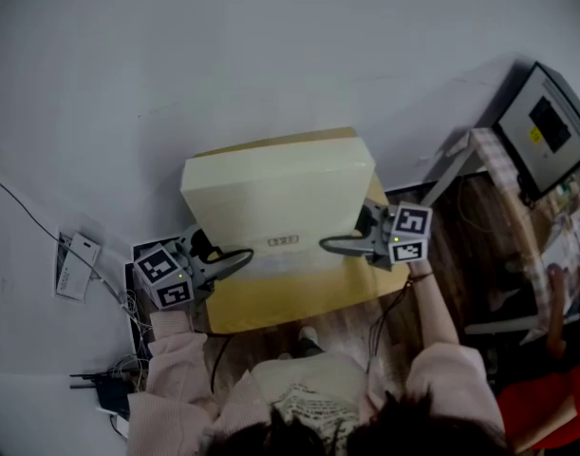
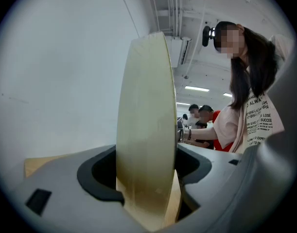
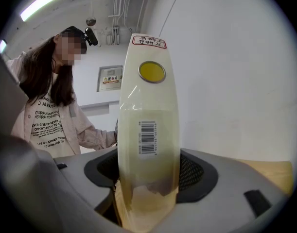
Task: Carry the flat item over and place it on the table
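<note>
I hold a flat cream-coloured package (image 1: pixel 280 198) between both grippers, one at each side. My left gripper (image 1: pixel 234 259) is shut on its left edge, where the package's narrow cream edge (image 2: pixel 146 130) stands upright between the jaws. My right gripper (image 1: pixel 342 245) is shut on the opposite edge, where the package (image 3: pixel 149 130) shows a barcode label and a yellow round sticker. The package fills the gap between the jaws in both gripper views.
A tan cardboard surface (image 1: pixel 299 297) lies below and behind the package. A large white surface (image 1: pixel 223 55) spreads beyond it. Cables and a small white box (image 1: pixel 76 266) lie at the left. A desk with a monitor (image 1: pixel 546 126) stands at the right, with wooden floor (image 1: pixel 470 245) beside it.
</note>
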A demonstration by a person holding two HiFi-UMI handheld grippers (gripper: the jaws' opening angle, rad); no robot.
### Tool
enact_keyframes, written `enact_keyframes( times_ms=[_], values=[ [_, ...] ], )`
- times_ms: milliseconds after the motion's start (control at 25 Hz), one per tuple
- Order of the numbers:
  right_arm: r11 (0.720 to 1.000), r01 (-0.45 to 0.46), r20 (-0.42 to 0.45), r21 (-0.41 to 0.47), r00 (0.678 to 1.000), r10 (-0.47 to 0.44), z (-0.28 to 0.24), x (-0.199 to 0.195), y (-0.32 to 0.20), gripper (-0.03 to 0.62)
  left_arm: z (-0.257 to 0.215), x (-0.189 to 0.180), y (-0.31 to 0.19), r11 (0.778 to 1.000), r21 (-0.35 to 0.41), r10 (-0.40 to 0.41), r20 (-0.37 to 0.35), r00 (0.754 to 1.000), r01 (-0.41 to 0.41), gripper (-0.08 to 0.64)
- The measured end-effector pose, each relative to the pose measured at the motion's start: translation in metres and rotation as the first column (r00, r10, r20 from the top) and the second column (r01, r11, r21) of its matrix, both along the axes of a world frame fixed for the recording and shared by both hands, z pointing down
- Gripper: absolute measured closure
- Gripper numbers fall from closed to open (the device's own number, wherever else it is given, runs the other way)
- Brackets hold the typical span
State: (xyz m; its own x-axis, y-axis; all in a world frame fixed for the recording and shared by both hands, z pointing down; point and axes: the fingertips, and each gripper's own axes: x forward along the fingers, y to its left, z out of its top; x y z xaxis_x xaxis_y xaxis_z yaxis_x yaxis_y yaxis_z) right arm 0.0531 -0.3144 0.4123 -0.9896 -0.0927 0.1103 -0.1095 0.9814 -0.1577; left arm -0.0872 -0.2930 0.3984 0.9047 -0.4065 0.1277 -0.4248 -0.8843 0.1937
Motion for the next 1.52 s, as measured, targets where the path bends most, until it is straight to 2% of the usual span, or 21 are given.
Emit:
enact_keyframes(
  times_ms=[800,1520],
  values=[
    [0.999,0.02,0.006,0.036,1.0,-0.02,0.077,-0.007,-0.037,0.279,0.076,-0.005,-0.033,0.999,-0.008,-0.054,0.045,0.998,0.054,0.218],
    [0.997,0.038,-0.023,0.06,0.999,-0.037,0.109,-0.011,-0.042,0.279,0.113,-0.007,-0.037,0.998,-0.007,-0.065,0.07,0.995,0.066,0.213]
  ],
)
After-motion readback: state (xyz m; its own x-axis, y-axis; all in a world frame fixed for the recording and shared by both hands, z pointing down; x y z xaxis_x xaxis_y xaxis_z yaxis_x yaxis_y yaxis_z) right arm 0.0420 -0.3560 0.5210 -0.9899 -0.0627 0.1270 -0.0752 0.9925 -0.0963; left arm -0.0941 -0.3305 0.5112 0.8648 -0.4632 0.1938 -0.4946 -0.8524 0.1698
